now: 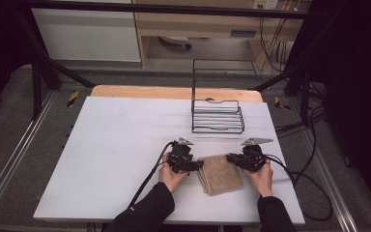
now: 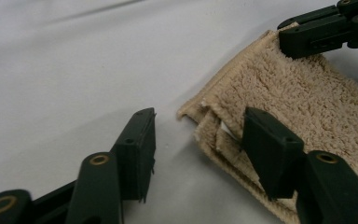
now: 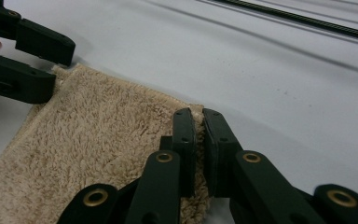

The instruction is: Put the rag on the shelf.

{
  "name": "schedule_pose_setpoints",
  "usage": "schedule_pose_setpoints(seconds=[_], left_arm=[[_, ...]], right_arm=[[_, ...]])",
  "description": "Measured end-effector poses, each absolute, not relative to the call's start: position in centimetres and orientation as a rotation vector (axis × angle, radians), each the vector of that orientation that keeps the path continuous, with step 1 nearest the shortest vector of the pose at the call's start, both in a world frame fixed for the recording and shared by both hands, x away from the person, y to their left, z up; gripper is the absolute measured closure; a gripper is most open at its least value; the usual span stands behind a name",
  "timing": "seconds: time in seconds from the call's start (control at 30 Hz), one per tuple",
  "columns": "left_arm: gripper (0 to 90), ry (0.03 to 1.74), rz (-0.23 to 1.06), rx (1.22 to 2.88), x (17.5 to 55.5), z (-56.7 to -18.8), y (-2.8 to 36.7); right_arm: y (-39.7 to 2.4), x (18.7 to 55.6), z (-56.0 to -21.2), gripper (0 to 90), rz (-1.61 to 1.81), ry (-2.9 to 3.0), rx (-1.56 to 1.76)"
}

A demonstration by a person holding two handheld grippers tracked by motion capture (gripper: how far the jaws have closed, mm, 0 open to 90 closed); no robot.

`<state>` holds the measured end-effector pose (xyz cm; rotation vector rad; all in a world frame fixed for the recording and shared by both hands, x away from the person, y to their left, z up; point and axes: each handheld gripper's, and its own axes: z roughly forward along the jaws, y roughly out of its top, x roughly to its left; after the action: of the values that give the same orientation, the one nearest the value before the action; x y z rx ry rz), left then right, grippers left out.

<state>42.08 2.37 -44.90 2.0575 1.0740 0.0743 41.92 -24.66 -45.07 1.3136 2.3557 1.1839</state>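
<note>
A folded beige towel (image 1: 220, 174) lies near the front edge of the white table (image 1: 125, 145). My left gripper (image 1: 200, 164) is at the towel's left far corner. In the left gripper view its jaws stand apart around that corner (image 2: 200, 121), one over the bare table and one over the towel's (image 2: 298, 93) folded layers, with neither pad pressing. My right gripper (image 1: 229, 157) is at the right far corner. In the right gripper view its jaws (image 3: 198, 114) are shut on the towel's (image 3: 98, 135) edge, with pile pinched between the pads.
A black wire rack (image 1: 217, 116) stands upright at the back of the table, just beyond the grippers. Black cables (image 1: 309, 183) trail off the table's right side. A wooden strip (image 1: 174, 92) edges the far side.
</note>
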Motion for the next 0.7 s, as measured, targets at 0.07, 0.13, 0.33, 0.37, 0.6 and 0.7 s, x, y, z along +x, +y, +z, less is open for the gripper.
schedule_pose_setpoints(seconds=[0.07, 0.13, 0.33, 0.37, 0.6, 0.7], left_arm=[[50.1, 1.066, 0.085, 2.059, 42.1, -44.9, 2.1], [51.7, 1.07, 0.073, 2.051, 42.1, -44.9, 1.8], [60.8, 1.074, 0.082, 2.056, 41.9, -44.9, 0.9], [61.7, 1.08, 0.082, 2.053, 41.9, -44.9, 0.8], [67.1, 1.12, 0.094, 2.04, 41.8, -45.0, 0.4], [68.8, 1.126, 0.098, 2.042, 41.7, -45.0, 0.3]], right_arm=[[-24.7, 41.9, -45.1, 84.3, 1.184, 2.357, 1.312], [-24.6, 41.9, -45.0, 84.2, 1.185, 2.357, 1.315], [-24.7, 41.8, -45.0, 83.7, 1.188, 2.353, 1.302], [-24.8, 41.8, -45.0, 83.6, 1.191, 2.35, 1.3], [-24.9, 41.6, -44.8, 81.6, 1.197, 2.348, 1.311], [-24.9, 41.5, -44.8, 78.3, 1.188, 2.348, 1.313]])
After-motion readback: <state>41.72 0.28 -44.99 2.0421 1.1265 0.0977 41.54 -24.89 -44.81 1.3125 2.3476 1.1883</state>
